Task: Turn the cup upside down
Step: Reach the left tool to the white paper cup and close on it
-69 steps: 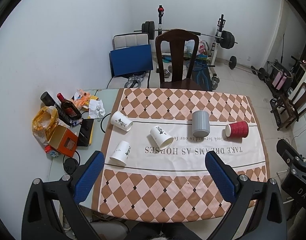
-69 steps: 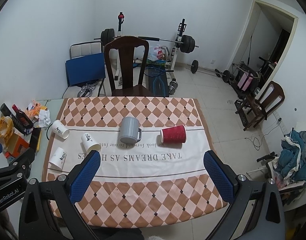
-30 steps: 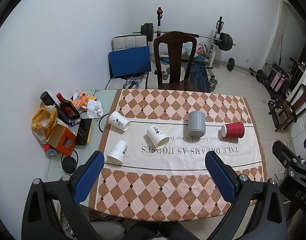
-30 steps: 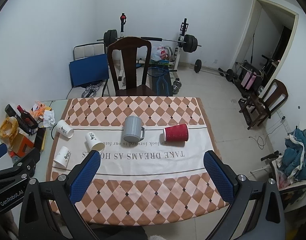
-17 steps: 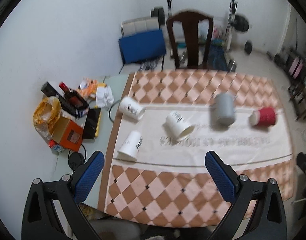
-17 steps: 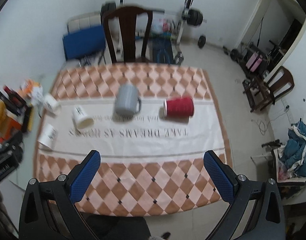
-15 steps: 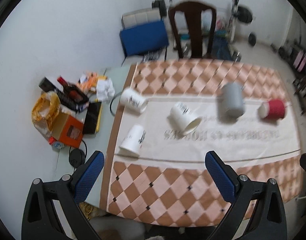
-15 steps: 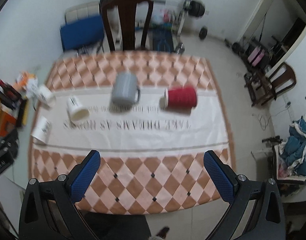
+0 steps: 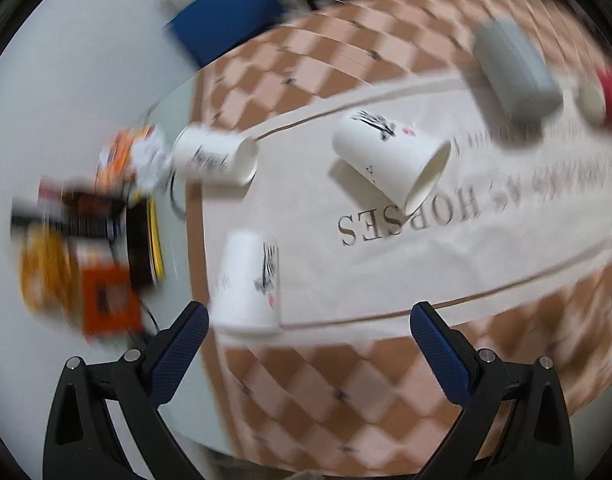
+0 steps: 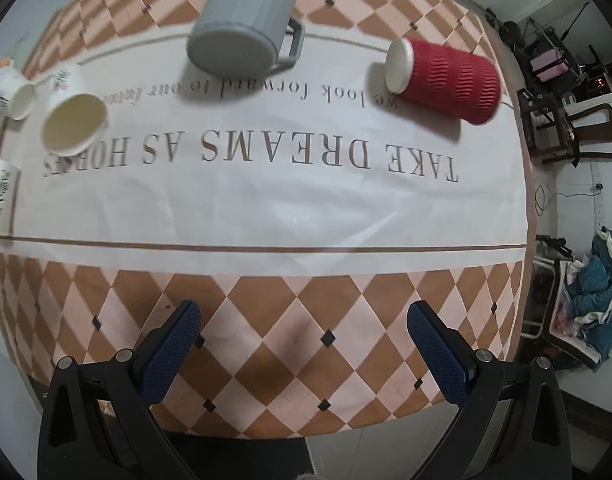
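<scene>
Three white paper cups lie on their sides on the table's left part: a near one, a middle one and a far one. A grey mug stands upside down at the middle back. A red ribbed cup lies on its side to its right. My left gripper is open and empty, low above the near white cup. My right gripper is open and empty above the table's front edge, well short of the red cup.
A checked cloth with printed words covers the table. Bottles, an orange box and clutter sit off the cloth's left edge. Chairs and a pile of clothes stand on the floor to the right.
Both grippers have dropped down and forward toward the table, so the cups look much larger. The left view is blurred by motion. The cups have not moved.
</scene>
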